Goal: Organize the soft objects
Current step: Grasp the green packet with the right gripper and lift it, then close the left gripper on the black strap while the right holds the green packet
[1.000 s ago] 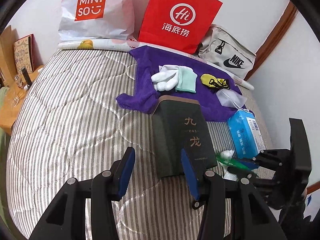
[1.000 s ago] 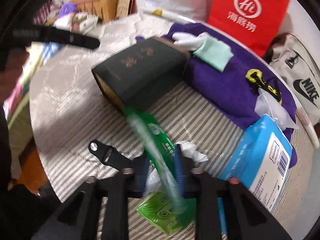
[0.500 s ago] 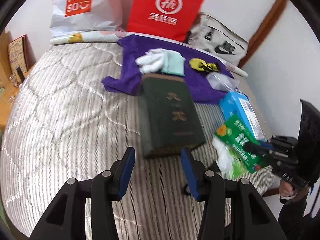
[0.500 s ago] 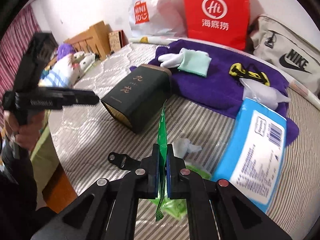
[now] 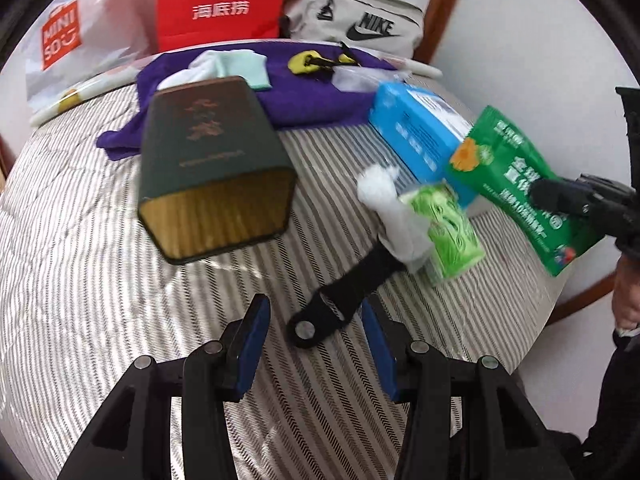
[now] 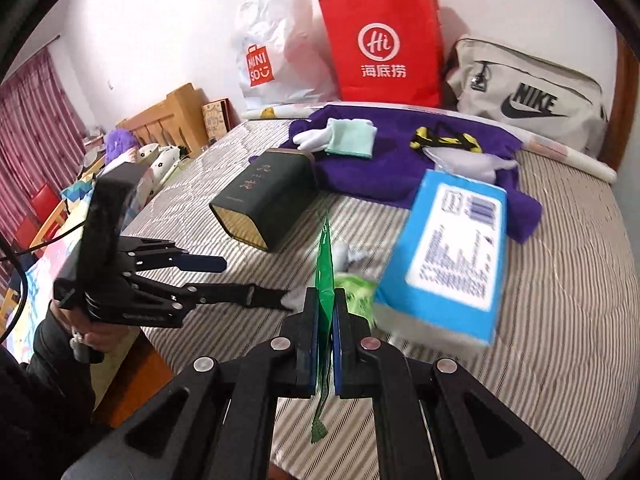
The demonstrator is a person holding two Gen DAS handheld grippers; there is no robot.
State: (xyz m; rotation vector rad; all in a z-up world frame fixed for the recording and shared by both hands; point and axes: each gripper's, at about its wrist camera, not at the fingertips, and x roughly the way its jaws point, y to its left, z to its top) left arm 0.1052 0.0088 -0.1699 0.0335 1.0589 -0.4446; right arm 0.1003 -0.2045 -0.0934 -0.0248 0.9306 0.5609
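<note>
The green packet is pinched edge-on between the pressed-together fingers of the right gripper, lifted just right of the dark tin. The thin film could be let slip, judged from the narrow bite. The left gripper is held spread and empty near the tin. The packet's printed face is shown only by the left view.

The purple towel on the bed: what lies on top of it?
On the purple towel lie white gloves, a folded mint cloth, a yellow-black item and a clear plastic bag. Anything under them is hidden.
</note>
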